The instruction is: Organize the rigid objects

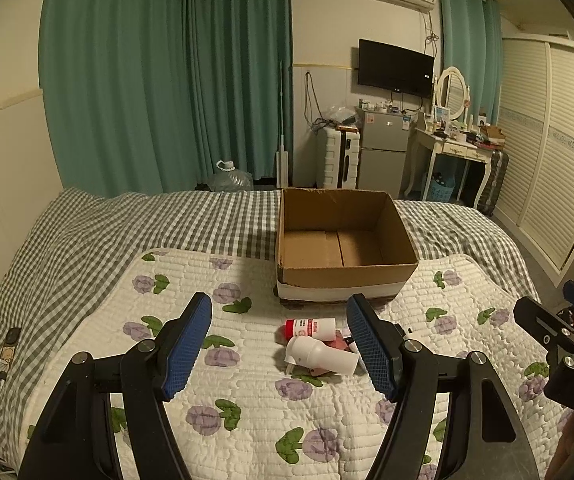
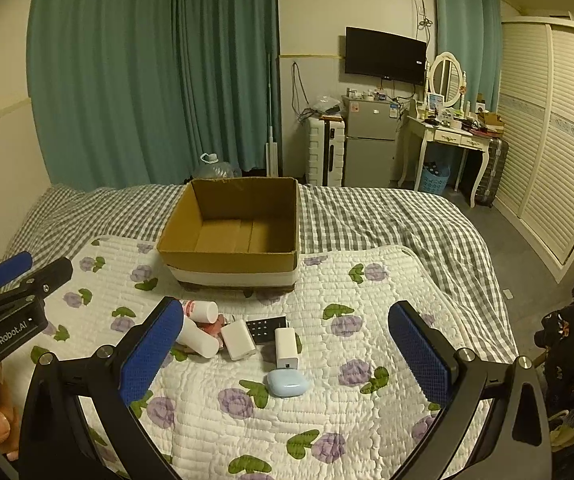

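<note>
An open cardboard box (image 1: 343,276) (image 2: 231,260) stands empty on the floral quilt. In front of it lies a small pile: a red-and-white tube (image 1: 311,328) (image 2: 199,310), a white bottle (image 1: 319,354) (image 2: 197,338), a white charger block (image 2: 238,339), a black remote (image 2: 265,329), a white power bank (image 2: 286,349) and a pale blue case (image 2: 289,383). My left gripper (image 1: 279,344) hangs open above the quilt, short of the pile. My right gripper (image 2: 287,356) is open too, its fingers spread wide on either side of the pile.
A phone (image 1: 7,354) lies on the checked sheet at the left. Beyond the bed stand green curtains (image 1: 167,72), a water jug (image 1: 229,178), a suitcase, a small fridge (image 1: 381,152) and a dressing table (image 1: 455,148). A wardrobe (image 2: 547,140) lines the right wall.
</note>
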Demonstrator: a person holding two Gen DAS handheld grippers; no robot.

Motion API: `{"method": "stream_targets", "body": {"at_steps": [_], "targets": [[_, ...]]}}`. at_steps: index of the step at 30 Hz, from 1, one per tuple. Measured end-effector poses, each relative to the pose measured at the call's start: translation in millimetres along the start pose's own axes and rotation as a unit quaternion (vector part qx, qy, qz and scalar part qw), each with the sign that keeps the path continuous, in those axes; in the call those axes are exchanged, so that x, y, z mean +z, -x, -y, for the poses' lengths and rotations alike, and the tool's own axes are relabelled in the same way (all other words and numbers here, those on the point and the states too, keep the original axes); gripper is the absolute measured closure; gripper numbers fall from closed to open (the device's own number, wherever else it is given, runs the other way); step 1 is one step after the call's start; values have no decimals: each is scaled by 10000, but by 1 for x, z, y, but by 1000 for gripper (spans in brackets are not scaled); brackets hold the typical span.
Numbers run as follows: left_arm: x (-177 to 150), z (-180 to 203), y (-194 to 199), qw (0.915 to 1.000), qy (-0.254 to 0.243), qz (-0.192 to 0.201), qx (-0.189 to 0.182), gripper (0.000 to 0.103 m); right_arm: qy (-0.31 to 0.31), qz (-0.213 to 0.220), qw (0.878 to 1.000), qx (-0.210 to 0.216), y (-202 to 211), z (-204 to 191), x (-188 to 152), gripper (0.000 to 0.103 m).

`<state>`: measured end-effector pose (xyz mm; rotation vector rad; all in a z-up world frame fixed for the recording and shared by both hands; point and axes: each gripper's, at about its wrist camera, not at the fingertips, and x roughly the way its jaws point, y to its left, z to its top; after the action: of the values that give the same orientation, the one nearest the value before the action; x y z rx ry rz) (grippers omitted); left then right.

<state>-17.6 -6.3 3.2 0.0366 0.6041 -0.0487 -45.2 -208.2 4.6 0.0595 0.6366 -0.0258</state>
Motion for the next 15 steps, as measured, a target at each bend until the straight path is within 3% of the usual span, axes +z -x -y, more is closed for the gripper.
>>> {"method": "stream_targets", "body": {"at_steps": [15], "targets": [[-1,-1,-11,9998,118,-120,-68,30,120,113,9999,-38,0,-1,8,0]]}}
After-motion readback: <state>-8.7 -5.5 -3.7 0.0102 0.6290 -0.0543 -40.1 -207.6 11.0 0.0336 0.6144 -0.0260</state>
